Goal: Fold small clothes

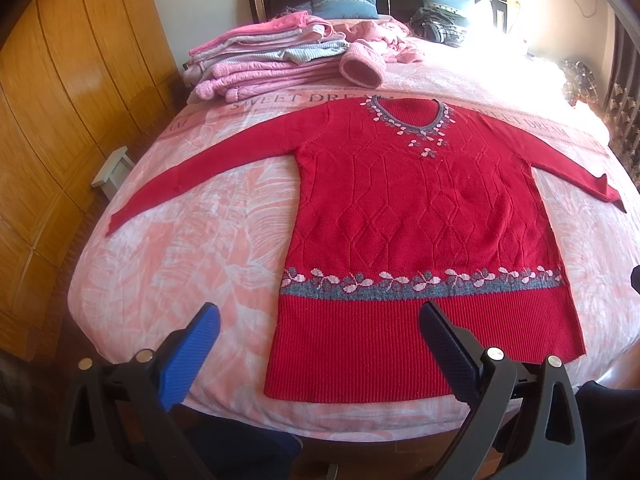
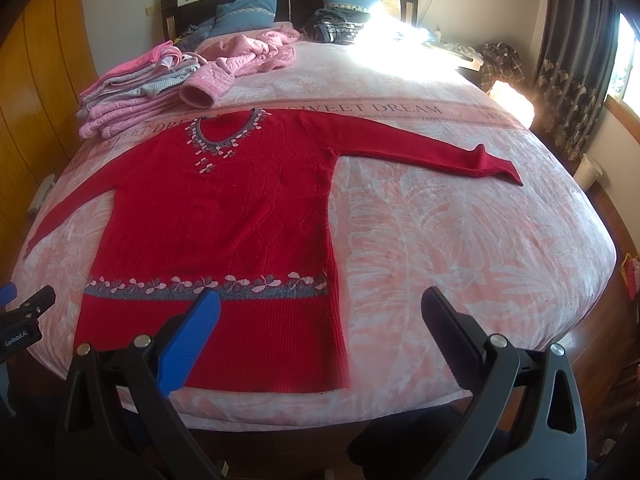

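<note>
A red knitted sweater (image 1: 420,216) (image 2: 216,216) lies flat and face up on the bed, both sleeves spread out sideways, with a grey and pink flower band above its ribbed hem. My left gripper (image 1: 320,316) hovers open over the hem's left part, nothing between its fingers. My right gripper (image 2: 320,304) is open above the hem's right corner, also holding nothing. The left gripper's tip (image 2: 28,304) shows at the left edge of the right wrist view.
A pink patterned bedspread (image 1: 200,240) (image 2: 460,240) covers the bed. A stack of folded pink and grey clothes (image 1: 264,56) (image 2: 136,84) and a crumpled pink garment (image 2: 256,52) lie near the blue pillows (image 1: 344,2). Wooden wardrobe doors (image 1: 60,100) stand to the left, curtains (image 2: 576,72) to the right.
</note>
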`<state>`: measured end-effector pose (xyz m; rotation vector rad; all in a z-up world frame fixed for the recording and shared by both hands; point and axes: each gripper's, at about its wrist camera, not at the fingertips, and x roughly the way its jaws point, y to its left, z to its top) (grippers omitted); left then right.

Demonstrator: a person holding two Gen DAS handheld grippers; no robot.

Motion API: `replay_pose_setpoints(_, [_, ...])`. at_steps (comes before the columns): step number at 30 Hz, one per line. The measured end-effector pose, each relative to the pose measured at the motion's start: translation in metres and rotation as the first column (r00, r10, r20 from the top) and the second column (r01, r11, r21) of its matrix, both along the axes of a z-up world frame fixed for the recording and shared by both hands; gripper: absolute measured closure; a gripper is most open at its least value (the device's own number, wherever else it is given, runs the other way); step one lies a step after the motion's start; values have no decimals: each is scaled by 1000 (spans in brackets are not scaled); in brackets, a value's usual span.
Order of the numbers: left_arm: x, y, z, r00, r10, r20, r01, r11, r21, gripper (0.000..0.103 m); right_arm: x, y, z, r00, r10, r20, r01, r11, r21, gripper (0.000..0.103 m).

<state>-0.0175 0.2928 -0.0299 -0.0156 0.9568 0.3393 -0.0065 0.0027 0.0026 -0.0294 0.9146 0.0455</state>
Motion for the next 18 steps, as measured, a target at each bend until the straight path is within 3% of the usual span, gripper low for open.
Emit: replay_pose_setpoints(18, [1, -2, 0, 1000, -1, 4, 1, 1000, 6, 4, -1, 0, 1, 1000, 0, 0, 0, 1000, 1, 3])
